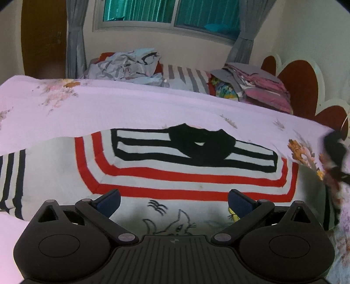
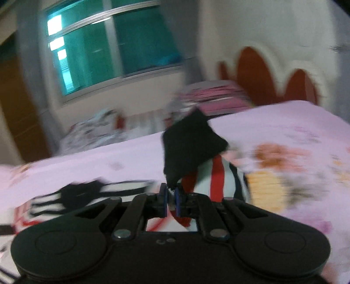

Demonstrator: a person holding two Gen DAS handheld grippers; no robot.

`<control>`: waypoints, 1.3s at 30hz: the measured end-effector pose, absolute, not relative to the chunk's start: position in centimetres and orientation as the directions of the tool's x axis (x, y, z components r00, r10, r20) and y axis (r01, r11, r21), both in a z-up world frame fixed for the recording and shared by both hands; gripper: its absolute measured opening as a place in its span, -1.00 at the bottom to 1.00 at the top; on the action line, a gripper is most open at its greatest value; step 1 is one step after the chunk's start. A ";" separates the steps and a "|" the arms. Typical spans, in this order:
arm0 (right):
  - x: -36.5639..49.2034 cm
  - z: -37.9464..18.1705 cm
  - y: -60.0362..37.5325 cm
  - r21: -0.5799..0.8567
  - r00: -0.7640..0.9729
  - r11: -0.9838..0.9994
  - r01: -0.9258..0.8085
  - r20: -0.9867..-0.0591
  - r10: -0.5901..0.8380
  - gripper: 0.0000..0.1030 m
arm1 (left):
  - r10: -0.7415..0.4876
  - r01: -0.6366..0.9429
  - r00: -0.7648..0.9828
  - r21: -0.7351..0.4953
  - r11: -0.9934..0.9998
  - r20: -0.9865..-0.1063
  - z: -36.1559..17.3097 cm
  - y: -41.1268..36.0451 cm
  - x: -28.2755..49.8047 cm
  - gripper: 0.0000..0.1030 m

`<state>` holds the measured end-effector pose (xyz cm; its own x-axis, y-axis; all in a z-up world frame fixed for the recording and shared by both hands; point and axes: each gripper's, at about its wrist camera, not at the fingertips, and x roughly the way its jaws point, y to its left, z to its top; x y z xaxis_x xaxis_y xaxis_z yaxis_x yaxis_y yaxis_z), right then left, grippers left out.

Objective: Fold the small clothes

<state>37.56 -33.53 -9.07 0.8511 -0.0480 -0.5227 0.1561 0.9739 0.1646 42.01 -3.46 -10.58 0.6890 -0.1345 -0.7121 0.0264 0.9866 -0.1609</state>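
A small white sweater [image 1: 175,172] with red and black stripes and a black collar [image 1: 201,142] lies flat on the pink floral bedsheet [image 1: 109,109]. My left gripper [image 1: 174,202] hovers open over its lower front, above a cat drawing, with nothing between the fingers. In the blurred right wrist view my right gripper [image 2: 171,196] is shut on one sleeve [image 2: 210,177]. That sleeve is lifted off the bed, and its black cuff [image 2: 188,144] sticks up past the fingers. At the right edge of the left wrist view, a blurred dark shape [image 1: 334,153] marks the raised sleeve.
A heap of crumpled clothes [image 1: 129,65] and a stack of folded pink and grey ones [image 1: 258,87] lie along the bed's far side. A red and white scalloped headboard [image 1: 301,87] stands at the right. A window [image 1: 170,13] with grey curtains is behind.
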 end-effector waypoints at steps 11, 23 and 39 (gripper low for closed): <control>41.4 -15.2 -23.4 0.241 0.701 0.970 -0.015 -0.689 0.182 -0.50 | -0.272 0.056 0.607 -0.300 0.952 -0.747 -13.3 -1.0 44.3 1.00; 32.7 -13.6 -29.0 0.074 0.727 0.989 0.125 -0.685 -0.040 -0.08 | -0.455 0.118 0.455 -0.455 0.883 -0.765 -17.9 -7.5 46.8 0.94; 33.3 -17.2 -34.8 0.091 0.669 0.941 0.325 -0.726 -0.161 -0.08 | -0.546 0.143 0.509 -0.561 0.816 -0.665 -18.3 -8.1 47.3 -0.89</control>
<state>33.26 -34.76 -17.22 0.6688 -0.1611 -0.7258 0.3253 0.9412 0.0908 47.27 -8.10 -18.29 0.5092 -0.5463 -0.6650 0.1427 0.8156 -0.5608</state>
